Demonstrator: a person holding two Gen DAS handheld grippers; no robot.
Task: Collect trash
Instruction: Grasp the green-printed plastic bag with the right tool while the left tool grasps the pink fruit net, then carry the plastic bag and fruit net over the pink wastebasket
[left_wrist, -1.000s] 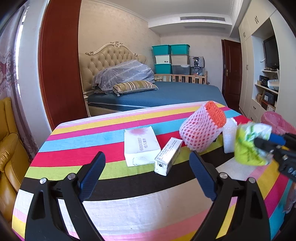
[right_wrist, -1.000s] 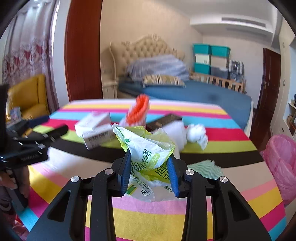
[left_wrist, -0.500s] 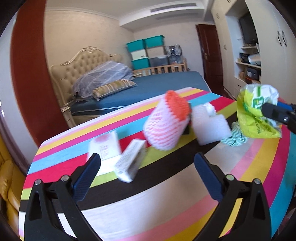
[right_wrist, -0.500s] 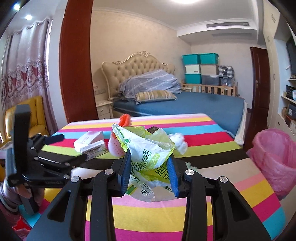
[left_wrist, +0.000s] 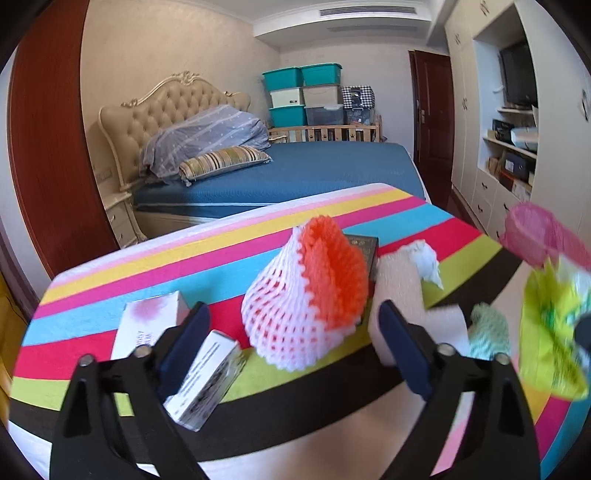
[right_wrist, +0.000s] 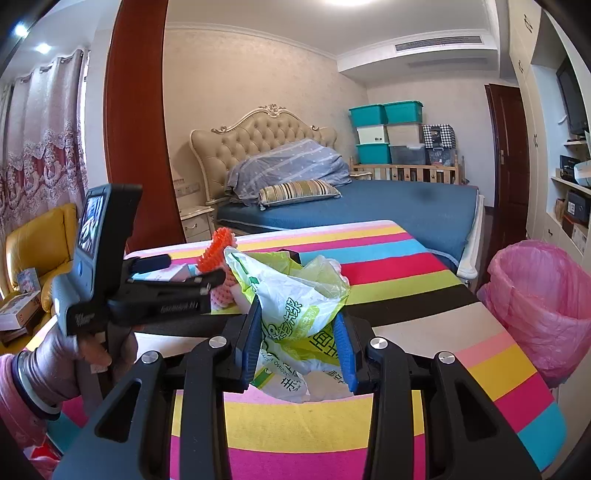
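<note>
On striped table (left_wrist: 258, 236) — two boxes (left_wrist: 207, 373), one foam net (left_wrist: 306, 295), one held bag (right_wrist: 295, 306).

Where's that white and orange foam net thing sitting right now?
The white and orange foam fruit net sits on the striped tablecloth, centred in the left wrist view, between a small white printed box and a white foam block.

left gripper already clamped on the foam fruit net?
No. In the left wrist view the foam net sits on the striped table ahead of the left gripper, whose closing jaws stand clear of it.
</note>
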